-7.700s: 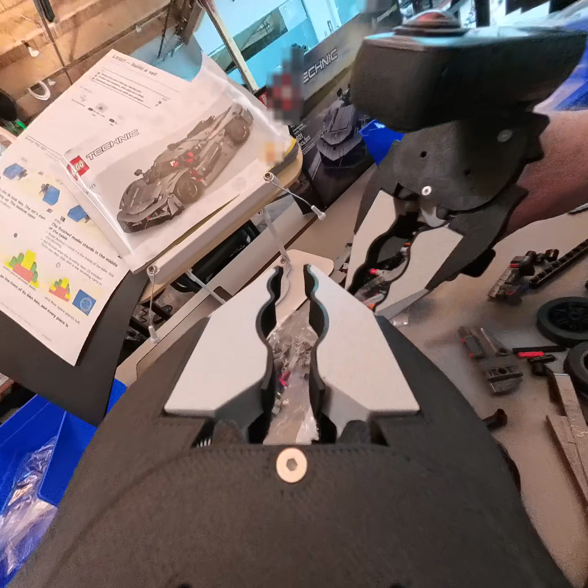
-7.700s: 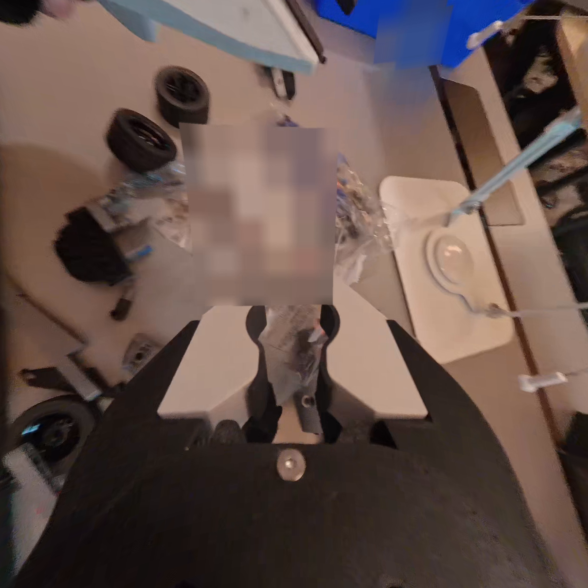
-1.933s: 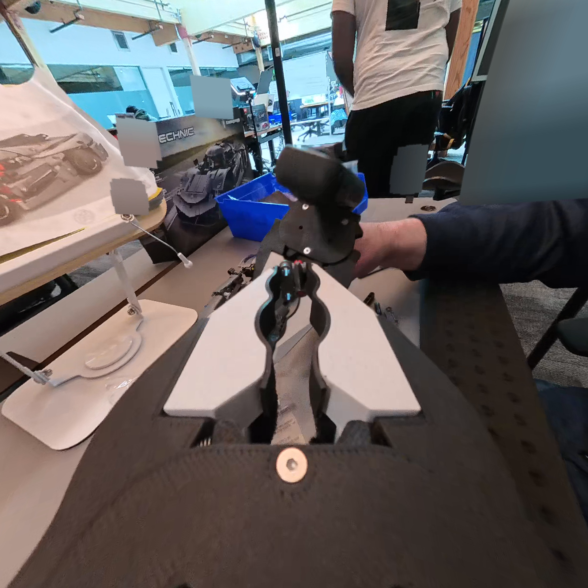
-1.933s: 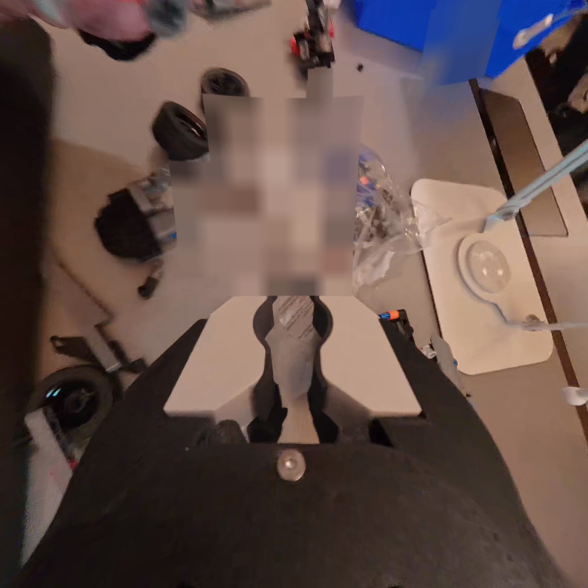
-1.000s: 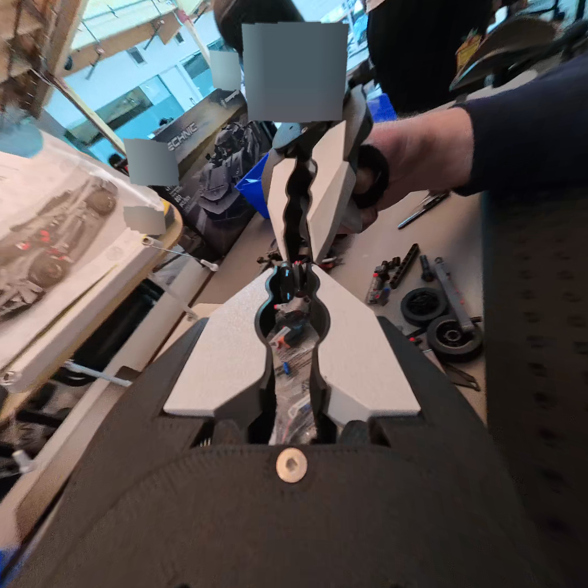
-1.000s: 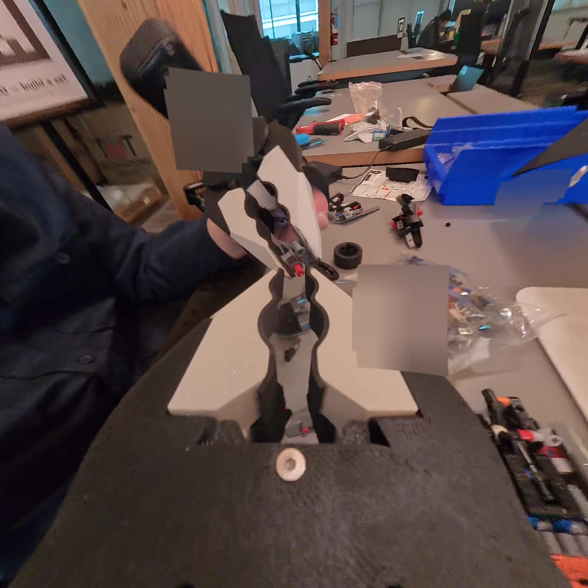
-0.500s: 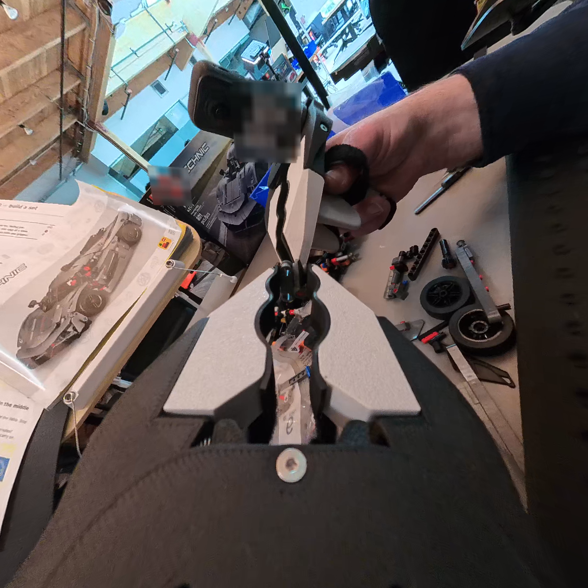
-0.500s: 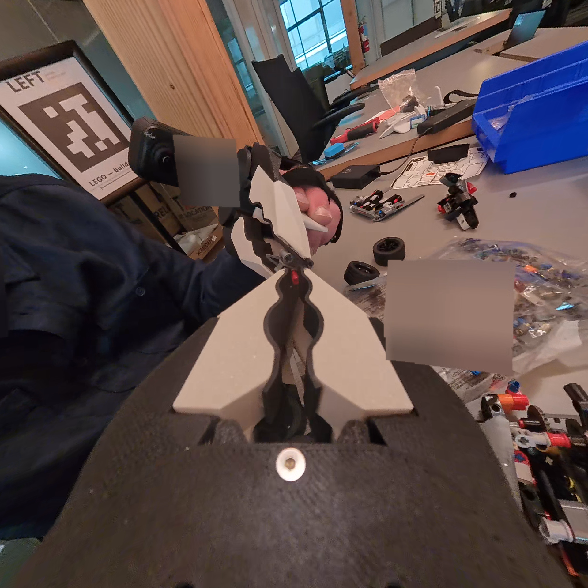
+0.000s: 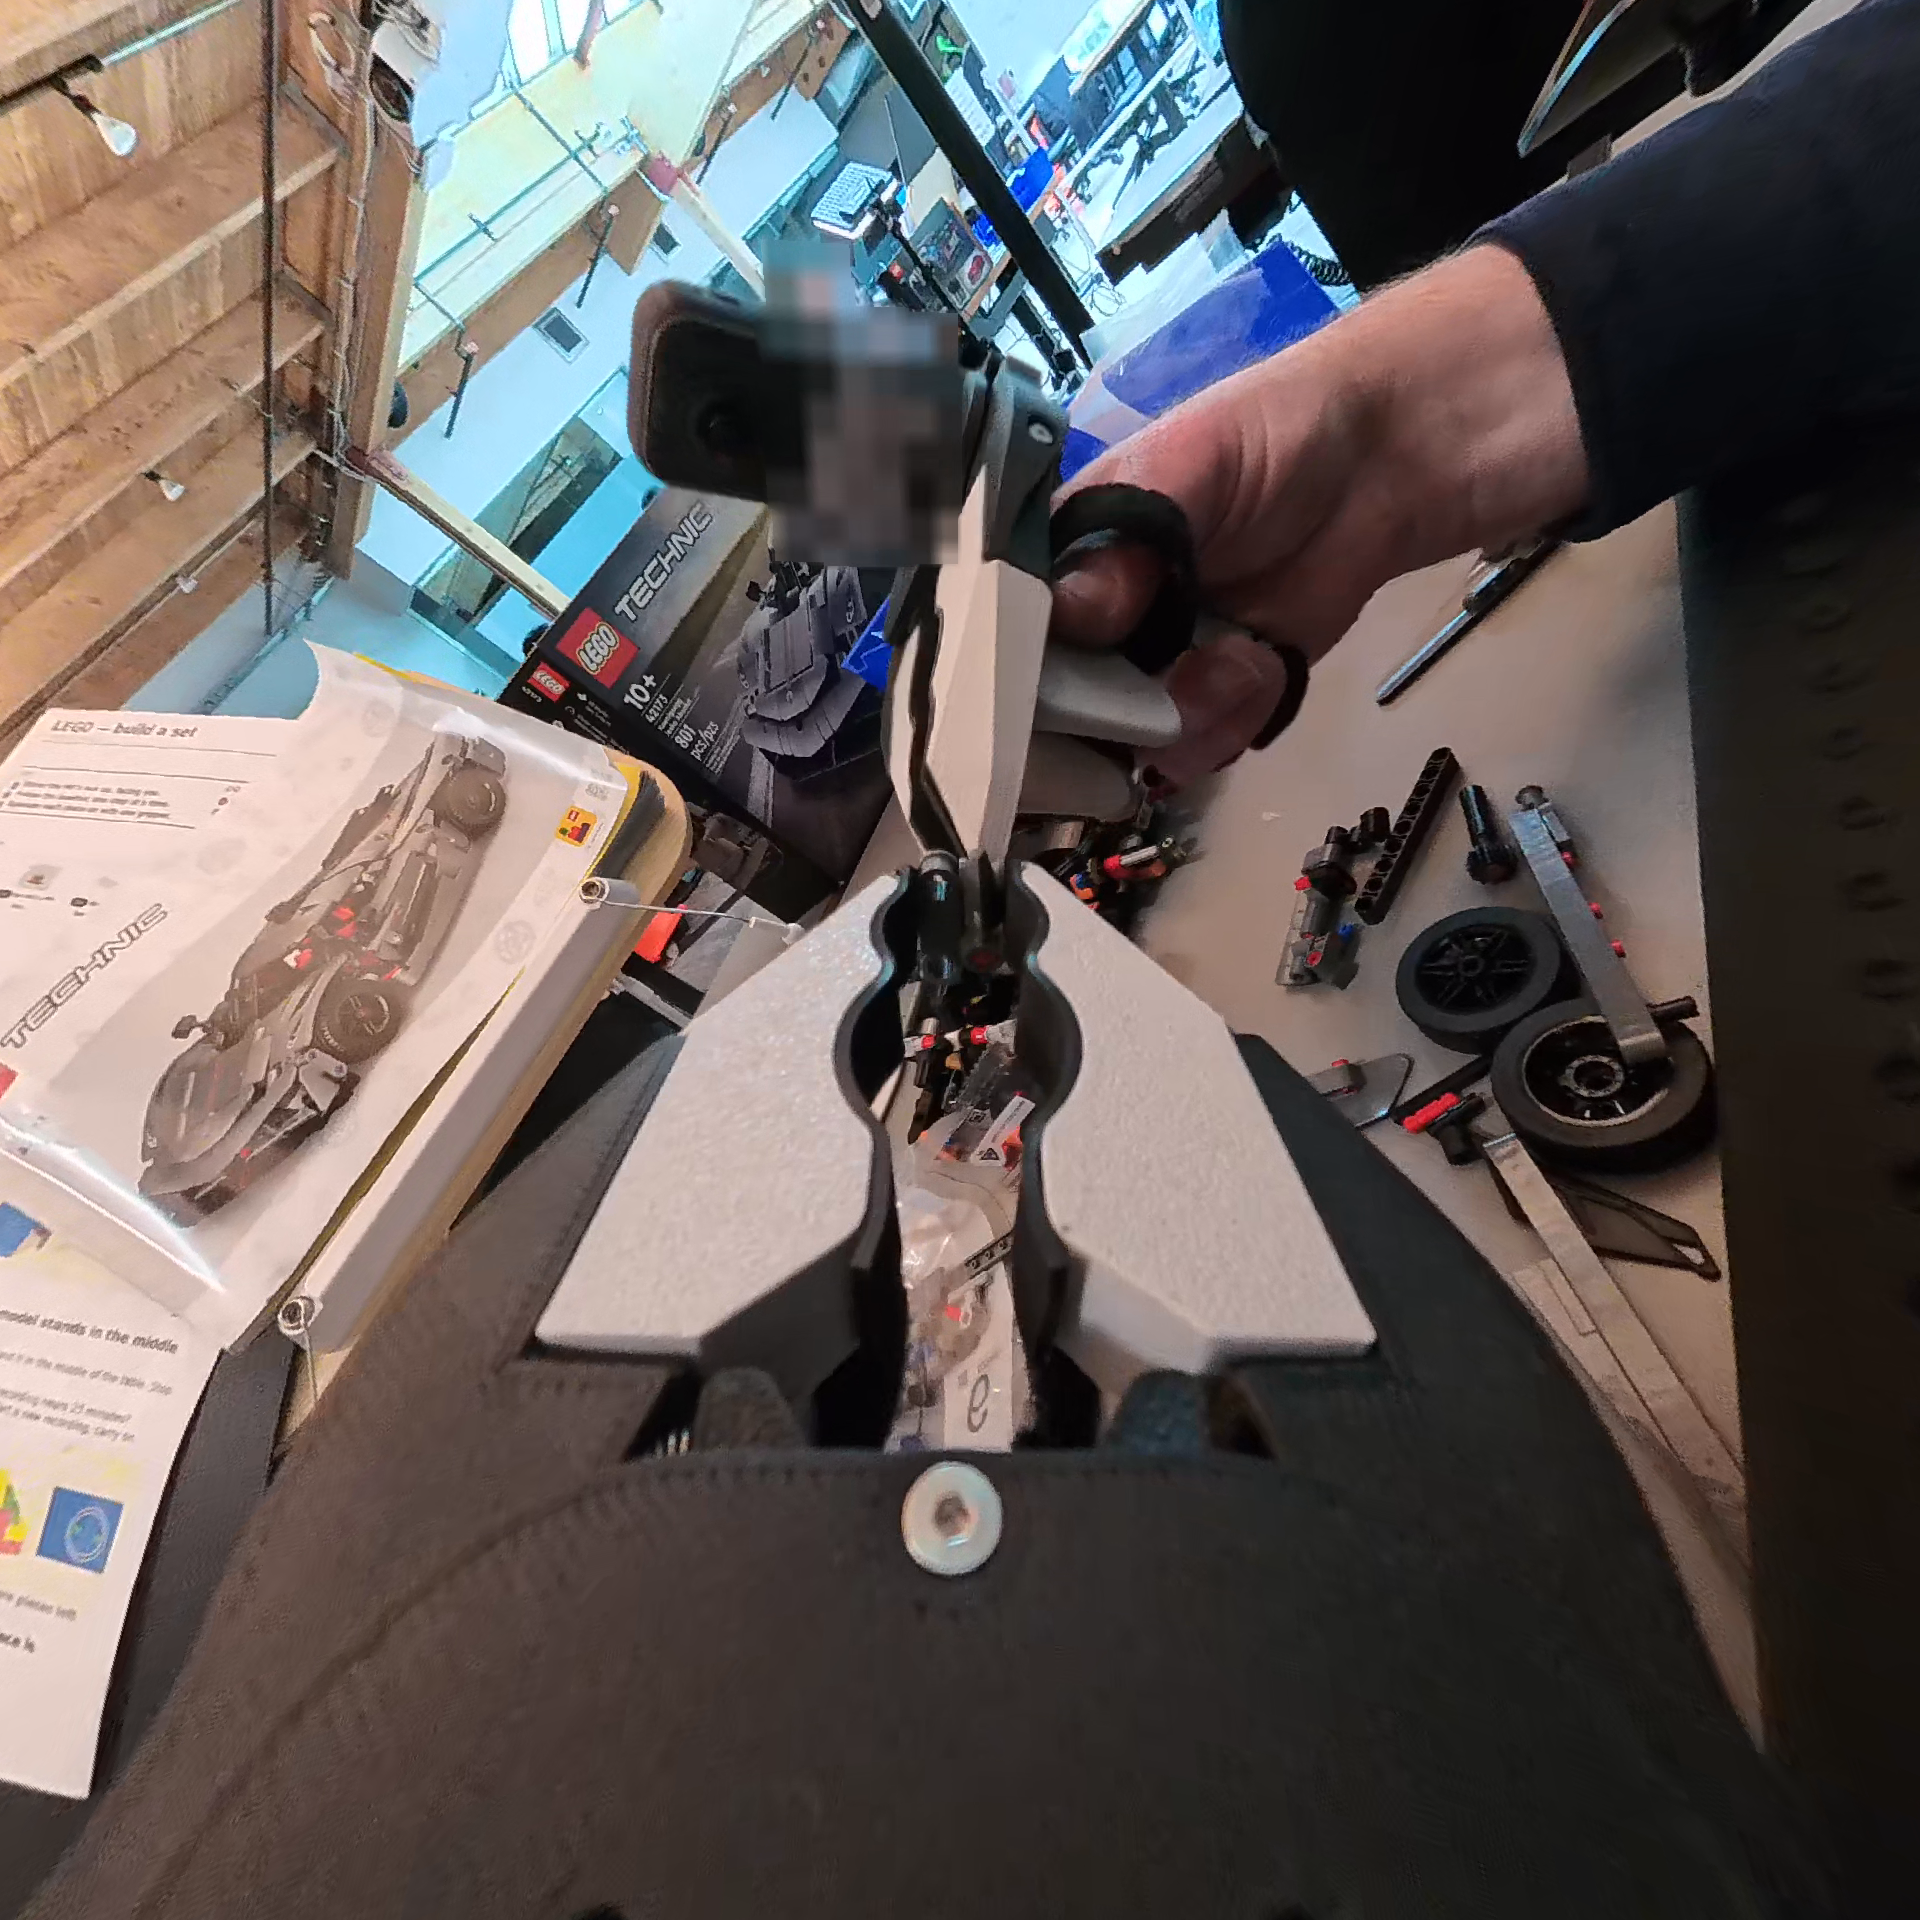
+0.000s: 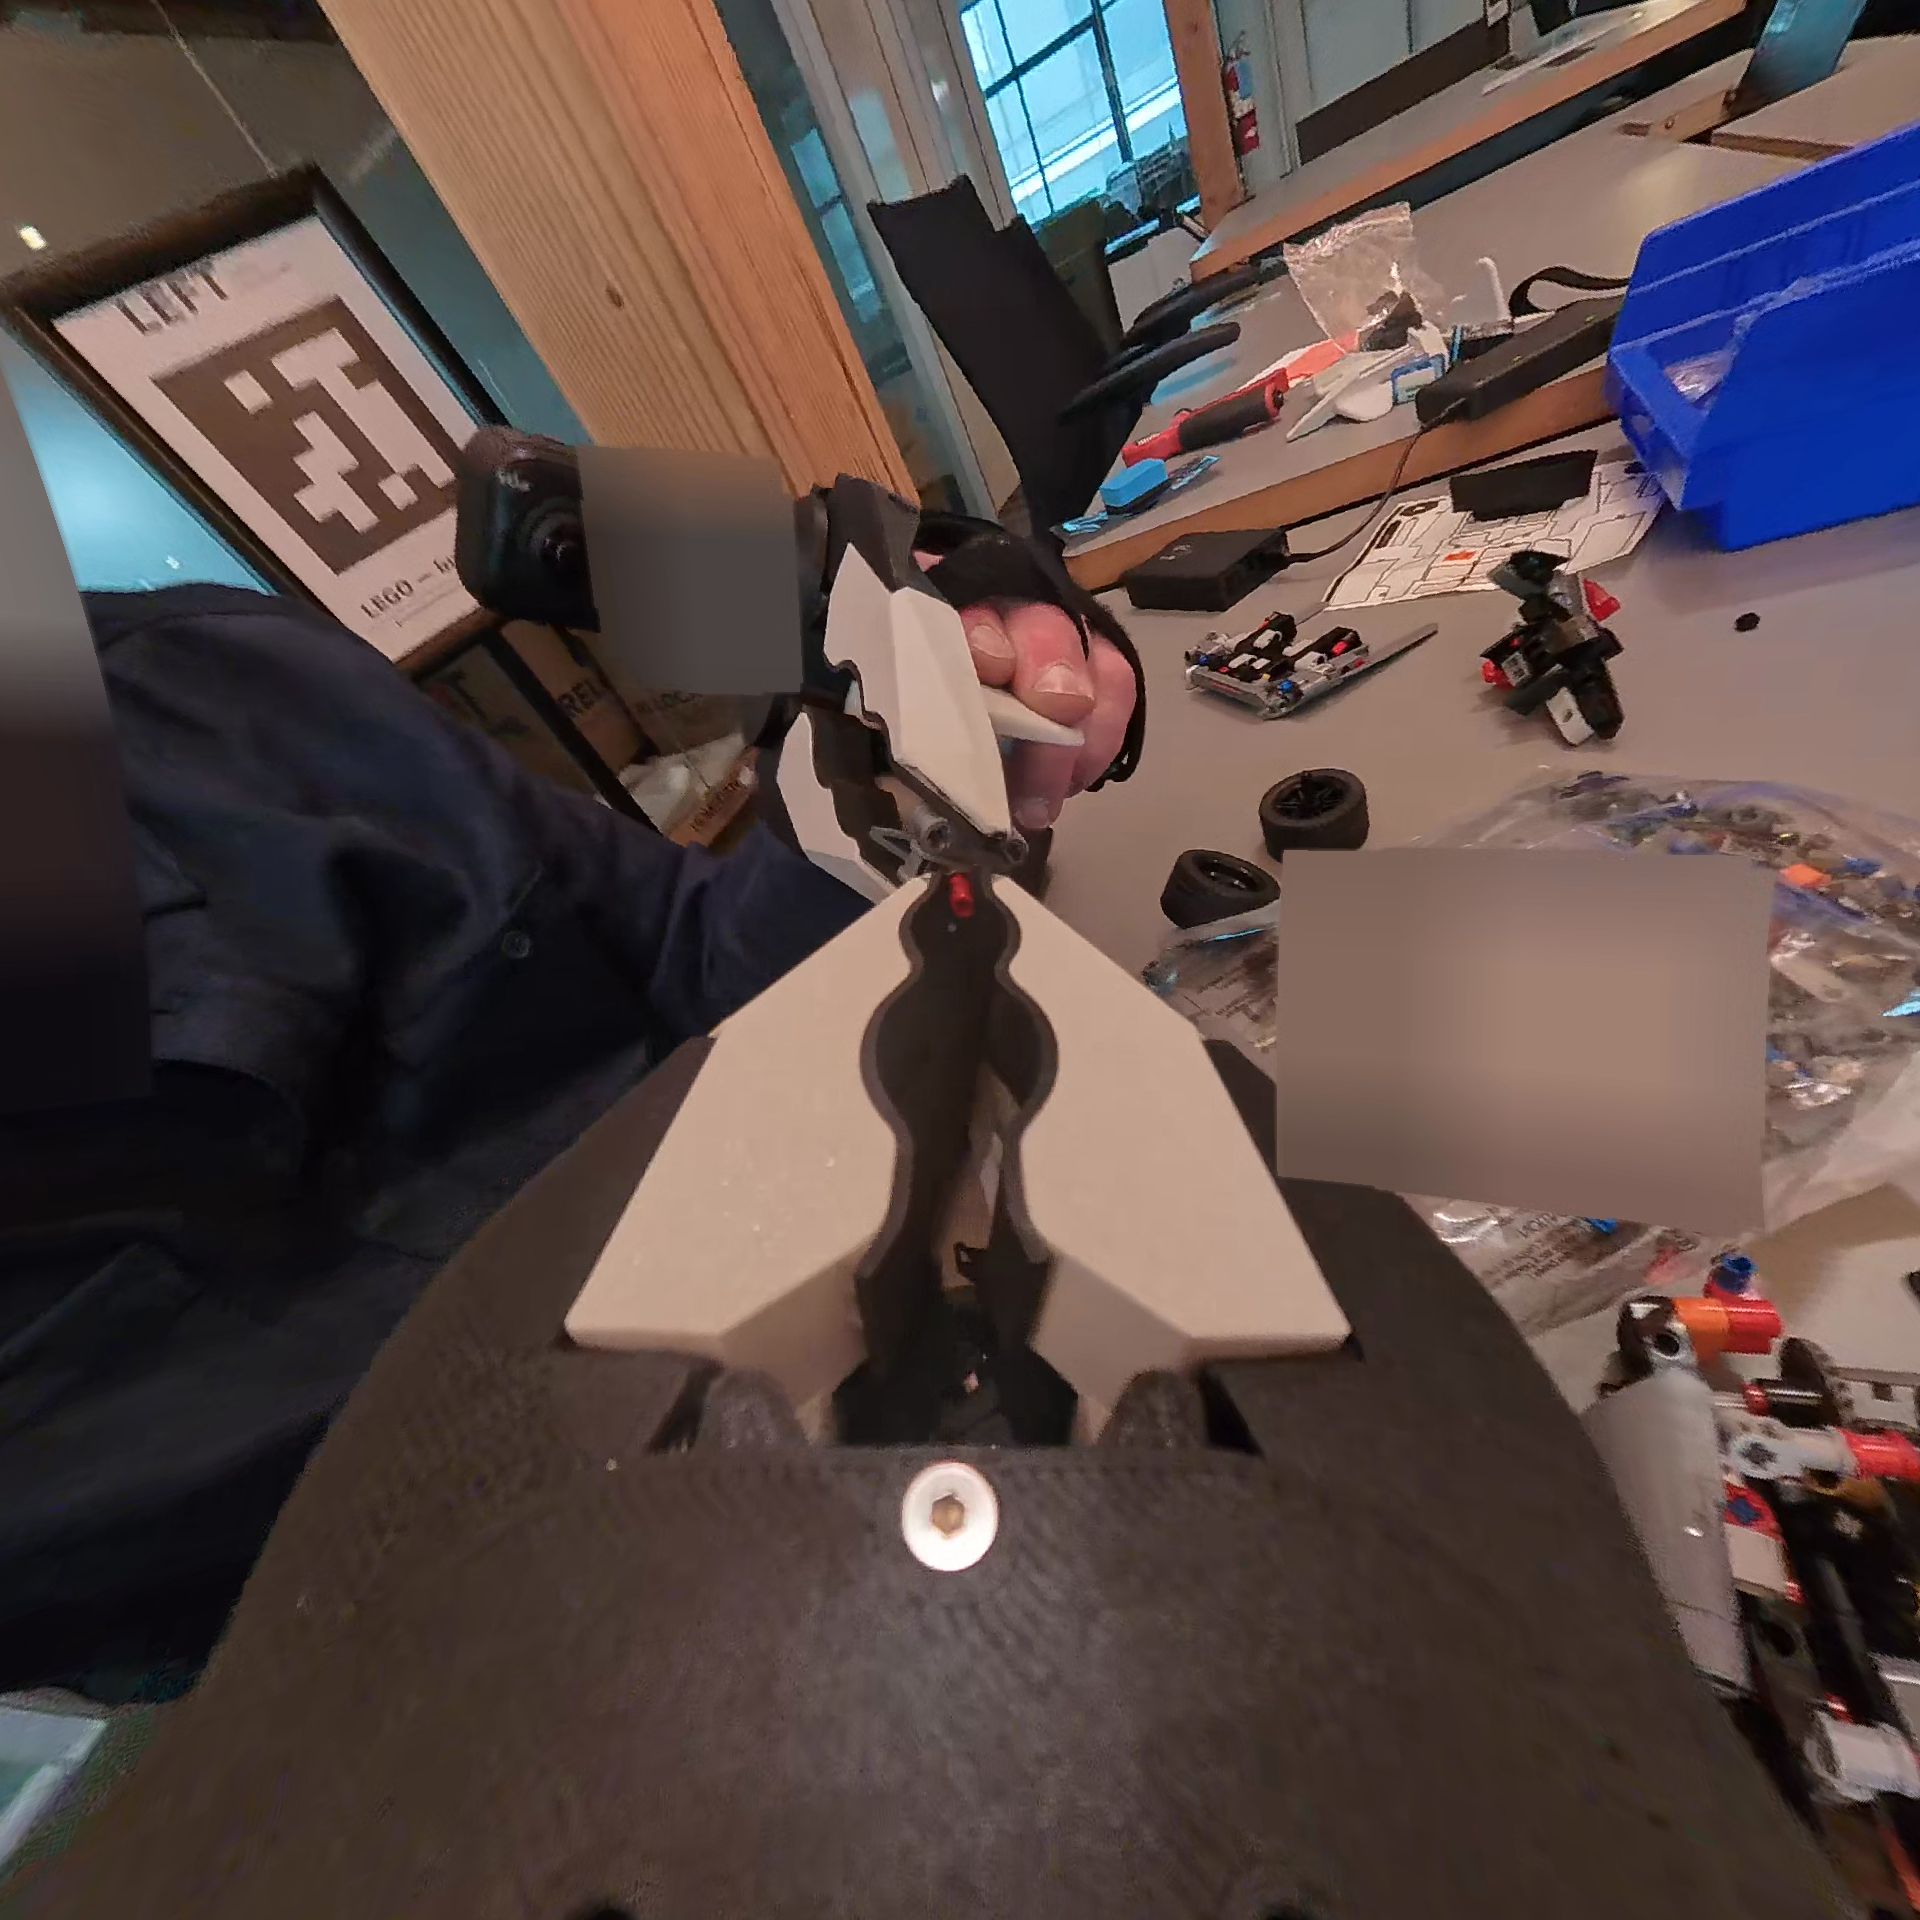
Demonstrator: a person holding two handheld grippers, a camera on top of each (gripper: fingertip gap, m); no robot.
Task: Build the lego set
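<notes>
Up above the grey table point(image 9: 1351, 790), the two grippers meet tip to tip in mid-air. On the table sit the dark set box point(image 9: 717, 665), the propped instruction booklet point(image 9: 260, 966), a clear bag of loose parts point(image 10: 1829, 935), a part-built chassis point(image 10: 1288, 660), and two black wheels point(image 9: 1538, 1029) beside a grey beam point(image 9: 1569, 904).

Smaller still: the left gripper point(image 10: 951, 831) is clenched on a short dark link piece point(image 10: 951, 836) with a pale pin at one end, held across its tips. The right gripper point(image 10: 961, 899) is clamped on a small red pin point(image 10: 958, 896), whose end pokes out just under the link, touching or nearly so.

My judgement is that the pin is being pressed into a hole in the link, and that most of the build remains. The pin is held by very little, so if it meets the hole off-axis it could twist between the pads and flick away among the loose parts. Pushing hard could also swing the link in its grip. Whether pin and hole line up is too small to tell.
</notes>
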